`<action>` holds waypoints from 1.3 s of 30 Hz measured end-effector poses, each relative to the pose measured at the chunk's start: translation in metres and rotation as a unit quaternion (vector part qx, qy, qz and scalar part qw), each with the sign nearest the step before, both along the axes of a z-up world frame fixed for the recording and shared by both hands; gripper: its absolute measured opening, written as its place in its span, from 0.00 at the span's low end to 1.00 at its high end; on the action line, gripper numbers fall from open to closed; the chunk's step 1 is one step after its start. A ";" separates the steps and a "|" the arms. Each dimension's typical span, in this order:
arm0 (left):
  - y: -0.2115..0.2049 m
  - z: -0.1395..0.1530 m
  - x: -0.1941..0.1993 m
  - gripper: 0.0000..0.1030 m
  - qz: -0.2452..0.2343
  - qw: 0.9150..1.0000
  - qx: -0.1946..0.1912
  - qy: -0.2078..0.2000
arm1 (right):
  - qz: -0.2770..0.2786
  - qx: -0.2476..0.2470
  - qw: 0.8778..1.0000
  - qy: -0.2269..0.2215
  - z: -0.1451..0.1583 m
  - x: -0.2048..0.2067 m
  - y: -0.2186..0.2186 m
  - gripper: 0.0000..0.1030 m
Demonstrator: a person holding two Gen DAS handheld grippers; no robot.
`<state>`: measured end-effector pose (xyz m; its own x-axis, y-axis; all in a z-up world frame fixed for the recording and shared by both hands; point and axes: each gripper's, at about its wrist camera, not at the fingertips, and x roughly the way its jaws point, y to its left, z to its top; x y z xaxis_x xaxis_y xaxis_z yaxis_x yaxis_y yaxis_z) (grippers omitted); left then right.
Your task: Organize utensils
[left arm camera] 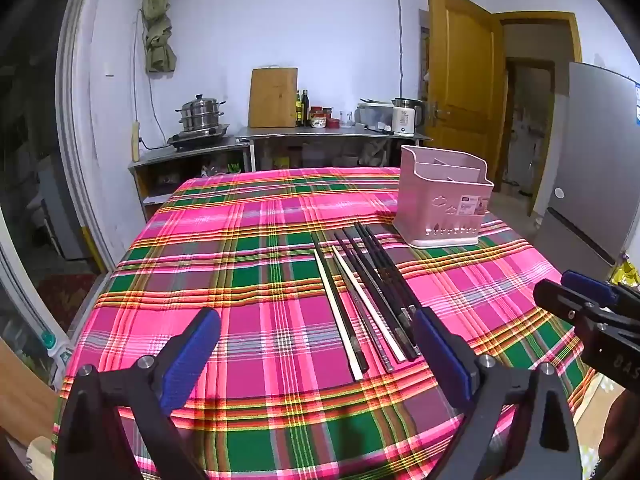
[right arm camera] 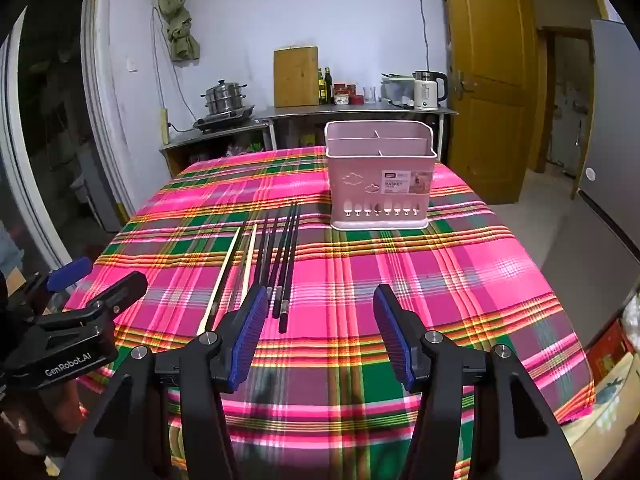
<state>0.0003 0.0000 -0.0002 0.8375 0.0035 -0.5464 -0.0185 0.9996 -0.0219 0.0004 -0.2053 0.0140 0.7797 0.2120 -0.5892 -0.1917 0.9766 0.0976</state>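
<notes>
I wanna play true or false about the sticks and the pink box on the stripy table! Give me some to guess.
1. The chopsticks lie flat on the tablecloth. True.
2. The pink basket already has chopsticks in it. False: its compartments look empty.
3. All the chopsticks are black. False: some are pale, others dark.
4. The left gripper is open, holding nothing. True.
5. The right gripper is squeezing a chopstick. False: it is open and empty.
</notes>
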 end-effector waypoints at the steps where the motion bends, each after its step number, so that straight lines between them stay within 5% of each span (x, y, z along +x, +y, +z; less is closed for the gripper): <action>1: 0.000 0.000 0.000 0.95 0.000 1.000 0.001 0.000 | 0.000 0.000 1.000 0.000 0.000 0.000 0.000 0.54; 39: 0.003 0.006 -0.001 0.95 0.002 1.000 -0.002 -0.003 | 0.002 0.001 1.000 0.001 0.002 -0.003 0.007 0.54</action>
